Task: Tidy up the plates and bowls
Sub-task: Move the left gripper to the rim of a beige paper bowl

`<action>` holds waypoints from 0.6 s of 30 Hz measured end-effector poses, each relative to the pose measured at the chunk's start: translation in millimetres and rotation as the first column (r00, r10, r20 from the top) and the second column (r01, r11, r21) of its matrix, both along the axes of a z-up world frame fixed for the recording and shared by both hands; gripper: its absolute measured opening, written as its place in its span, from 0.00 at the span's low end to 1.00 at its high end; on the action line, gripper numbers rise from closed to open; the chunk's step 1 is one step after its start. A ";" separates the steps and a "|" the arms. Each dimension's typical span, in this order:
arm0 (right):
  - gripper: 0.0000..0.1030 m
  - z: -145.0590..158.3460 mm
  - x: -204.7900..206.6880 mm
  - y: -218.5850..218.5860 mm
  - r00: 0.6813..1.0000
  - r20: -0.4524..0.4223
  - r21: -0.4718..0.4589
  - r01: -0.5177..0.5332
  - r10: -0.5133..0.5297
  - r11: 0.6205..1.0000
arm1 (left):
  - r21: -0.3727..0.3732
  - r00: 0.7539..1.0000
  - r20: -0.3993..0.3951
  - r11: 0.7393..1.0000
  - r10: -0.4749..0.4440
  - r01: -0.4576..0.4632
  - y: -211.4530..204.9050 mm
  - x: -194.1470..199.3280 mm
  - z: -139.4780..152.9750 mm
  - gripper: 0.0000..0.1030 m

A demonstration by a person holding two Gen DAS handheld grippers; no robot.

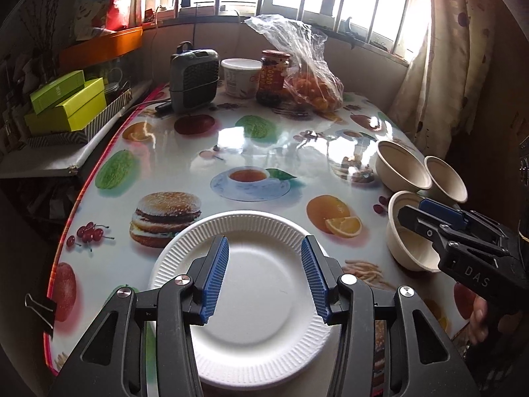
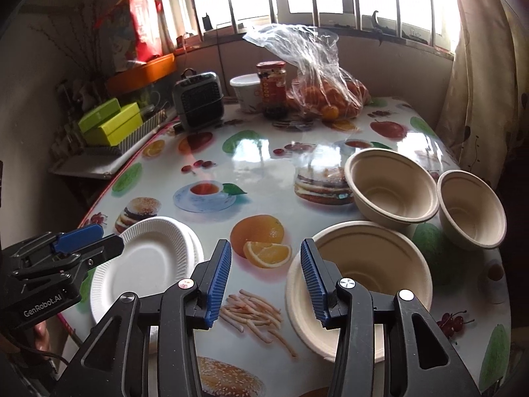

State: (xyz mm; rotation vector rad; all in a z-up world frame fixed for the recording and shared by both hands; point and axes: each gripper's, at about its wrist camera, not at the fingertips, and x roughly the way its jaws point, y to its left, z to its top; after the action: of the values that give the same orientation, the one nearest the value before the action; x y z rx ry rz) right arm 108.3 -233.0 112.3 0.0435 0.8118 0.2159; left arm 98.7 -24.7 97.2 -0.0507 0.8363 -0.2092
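A white ribbed paper plate (image 1: 254, 297) lies at the table's near edge; in the right wrist view (image 2: 148, 258) it sits on top of another plate. My left gripper (image 1: 264, 278) is open and empty just above it. Three beige paper bowls stand at the right: a near one (image 2: 367, 274) resting on a beige plate (image 2: 297, 307), a far one (image 2: 393, 185) and a small one (image 2: 472, 211). My right gripper (image 2: 264, 278) is open and empty, its right finger over the near bowl's left rim. The bowls also show in the left wrist view (image 1: 406, 231).
The table (image 1: 231, 139) has a glossy fruit-print cloth. At its far end stand a small grey heater (image 1: 193, 77), a white tub (image 1: 241, 77), a red-lidded jar (image 1: 274, 74) and a plastic bag of oranges (image 1: 310, 76). Green boxes (image 1: 66, 106) sit on a shelf at left.
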 end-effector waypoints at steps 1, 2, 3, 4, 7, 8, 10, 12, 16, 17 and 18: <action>0.43 1.1 0.1 -4.6 1.000 0.005 -0.004 0.011 -0.011 1.000 | 0.006 1.000 0.002 1.000 -0.009 0.009 -5.1 1.7 0.7 0.46; 0.43 1.9 0.3 -9.0 1.000 0.010 -0.008 0.022 -0.022 1.000 | 0.012 1.000 0.003 1.000 -0.013 0.013 -9.8 3.7 1.4 0.46; 0.44 2.9 0.8 -14.6 0.999 0.013 -0.011 0.035 -0.034 0.999 | 0.016 1.000 0.008 1.000 -0.014 0.014 -14.3 5.0 2.5 0.46; 0.46 4.0 0.6 -19.3 0.999 0.019 -0.010 0.043 -0.043 0.999 | 0.022 1.000 0.015 1.000 -0.018 0.018 -18.8 7.1 4.1 0.46; 0.47 6.6 1.8 -35.2 0.997 0.027 -0.005 0.067 -0.067 0.998 | 0.022 0.999 0.022 0.999 -0.029 0.029 -31.2 14.4 7.6 0.46; 0.47 7.6 2.3 -40.7 0.997 0.031 -0.006 0.075 -0.075 0.997 | 0.020 0.999 0.022 0.999 -0.034 0.033 -35.2 16.9 8.3 0.46; 0.47 9.3 4.0 -50.8 0.995 0.036 -0.013 0.095 -0.094 0.995 | 0.028 0.998 0.035 0.999 -0.043 0.042 -44.5 20.2 10.6 0.46; 0.47 10.5 6.5 -61.4 0.993 0.040 -0.014 0.112 -0.112 0.994 | 0.030 0.998 0.036 0.998 -0.060 0.059 -54.2 24.3 11.9 0.46; 0.47 12.3 13.0 -80.9 0.989 0.046 -0.016 0.142 -0.141 0.990 | 0.027 0.996 0.026 0.996 -0.083 0.082 -71.7 36.7 12.9 0.46; 0.47 12.6 13.9 -85.3 0.988 0.049 -0.018 0.146 -0.145 0.989 | 0.026 0.996 0.023 0.996 -0.090 0.089 -76.2 40.2 12.9 0.46; 0.47 12.4 14.8 -89.9 0.988 0.049 -0.019 0.149 -0.148 0.989 | 0.024 0.995 0.021 0.995 -0.093 0.092 -80.7 43.3 13.1 0.46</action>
State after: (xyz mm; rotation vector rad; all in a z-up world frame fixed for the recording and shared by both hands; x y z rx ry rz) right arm 123.2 -322.9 124.7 0.0776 0.7603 0.0665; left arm 142.0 -105.4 110.3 0.0121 0.8195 -0.2865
